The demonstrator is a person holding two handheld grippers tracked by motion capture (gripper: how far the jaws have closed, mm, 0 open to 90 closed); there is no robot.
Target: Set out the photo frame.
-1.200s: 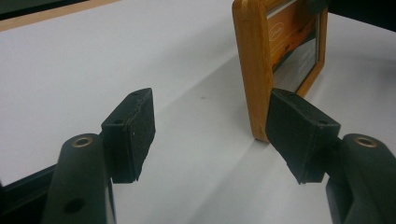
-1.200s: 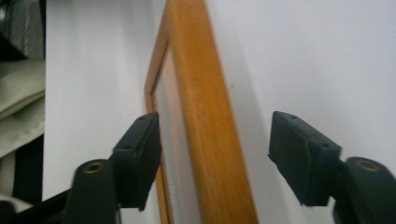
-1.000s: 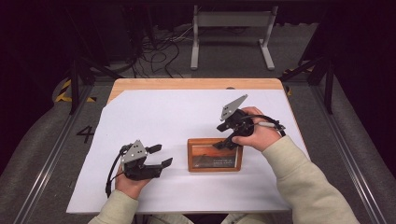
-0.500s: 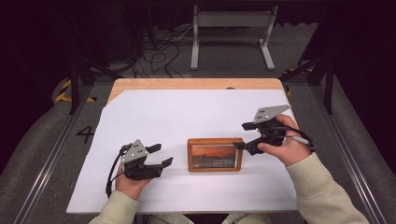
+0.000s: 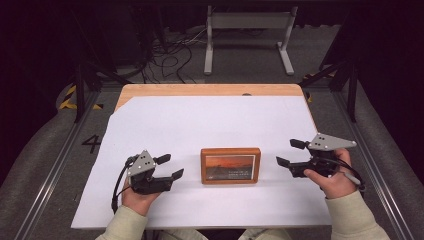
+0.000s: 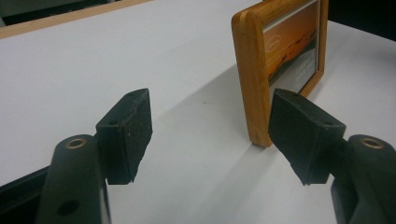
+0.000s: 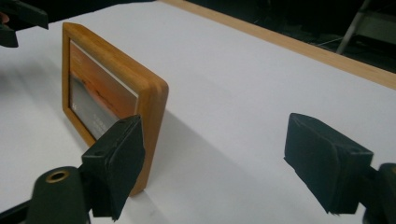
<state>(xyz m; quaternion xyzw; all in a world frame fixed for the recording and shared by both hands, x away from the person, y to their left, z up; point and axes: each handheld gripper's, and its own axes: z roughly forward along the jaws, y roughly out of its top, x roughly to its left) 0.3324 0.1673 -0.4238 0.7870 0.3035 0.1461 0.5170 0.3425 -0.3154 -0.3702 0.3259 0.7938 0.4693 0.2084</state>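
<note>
1. I am seeing the wooden picture frame [image 5: 230, 165] lying flat on the white sheet [image 5: 210, 120] that covers the table, near the middle of its near edge, with the sunset picture facing up.
2. I am holding the left gripper [image 5: 169, 167] just beside the left side of the frame, not touching it. Its jaws are standing wide apart and holding nothing; in the left gripper view the frame's wooden edge [image 6: 254, 70] is just ahead of one jaw.
3. I am holding the right gripper [image 5: 290, 152] near the right side of the frame, also apart from it, jaws wide and empty.
4. I am judging that the frame is not yet gripped by either side, so the grasp and any lifting or standing it up are still left.
</note>
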